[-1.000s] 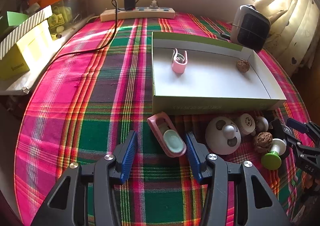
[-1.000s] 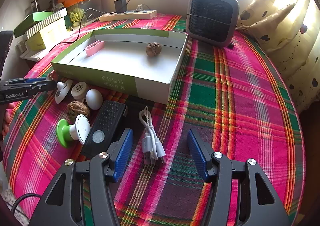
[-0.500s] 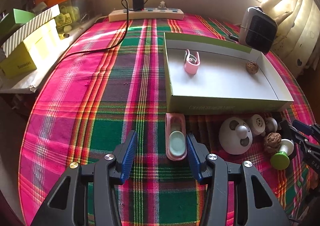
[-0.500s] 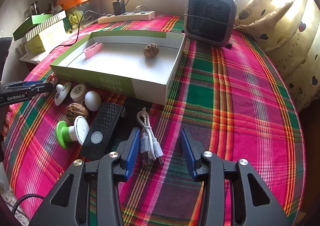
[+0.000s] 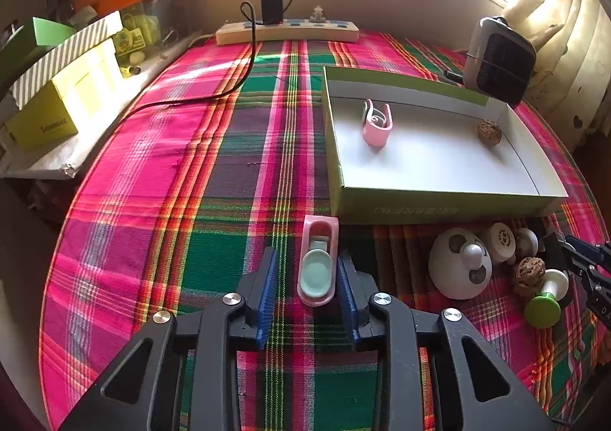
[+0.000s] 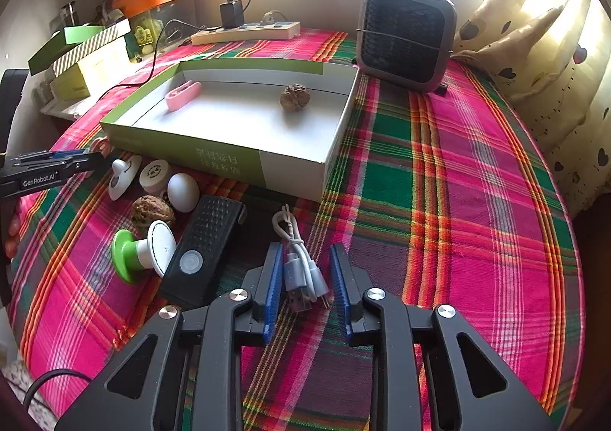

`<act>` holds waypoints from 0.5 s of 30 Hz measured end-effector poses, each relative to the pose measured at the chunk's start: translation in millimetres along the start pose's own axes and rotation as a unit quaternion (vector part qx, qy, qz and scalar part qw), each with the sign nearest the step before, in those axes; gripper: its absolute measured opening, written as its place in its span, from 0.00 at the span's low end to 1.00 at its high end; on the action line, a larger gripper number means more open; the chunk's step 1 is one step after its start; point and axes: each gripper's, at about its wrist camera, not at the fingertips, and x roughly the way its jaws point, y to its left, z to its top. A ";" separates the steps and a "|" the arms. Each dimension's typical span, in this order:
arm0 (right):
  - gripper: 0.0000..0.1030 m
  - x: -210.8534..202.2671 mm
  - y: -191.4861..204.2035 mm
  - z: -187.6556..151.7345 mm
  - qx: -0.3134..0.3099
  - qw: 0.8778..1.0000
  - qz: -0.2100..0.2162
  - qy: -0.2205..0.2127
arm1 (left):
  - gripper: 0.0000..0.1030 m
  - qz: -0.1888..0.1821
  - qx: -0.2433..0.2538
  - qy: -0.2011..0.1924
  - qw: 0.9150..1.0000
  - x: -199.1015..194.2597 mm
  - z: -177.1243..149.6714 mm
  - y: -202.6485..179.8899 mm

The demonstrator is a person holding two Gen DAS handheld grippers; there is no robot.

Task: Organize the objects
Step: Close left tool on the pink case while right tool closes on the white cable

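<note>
While both tools sit low over the plaid pink-green tablecloth (image 5: 160, 171), the left gripper (image 5: 305, 278) has just been closing w/ a pink plastic clip holding a mint oval insert (image 5: 317, 266) between its blue pads: right pad touching the clip's side, left pad still apart, so no firm pinch yet. Right gripper (image 6: 306, 280), also just closing, brackets a bundled white USB cable (image 6: 299, 265); pads near but not pressing. Shallow green-edged cardboard box (image 6: 229, 160) lies just beyond both.
</note>
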 end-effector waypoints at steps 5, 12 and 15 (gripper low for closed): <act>0.21 -0.1 1.1 0.2 -0.001 1.000 0.000 0.000 | 0.17 0.000 -0.001 -0.001 1.000 -0.2 0.0 1.1; 0.20 -0.3 1.4 -0.7 -0.001 1.000 0.000 0.000 | 0.15 0.002 0.000 -0.003 1.000 -0.5 0.0 2.0; 0.20 -0.4 1.5 -0.8 -0.001 1.000 0.000 0.000 | 0.15 0.001 -0.001 -0.003 1.000 -0.8 -0.1 2.1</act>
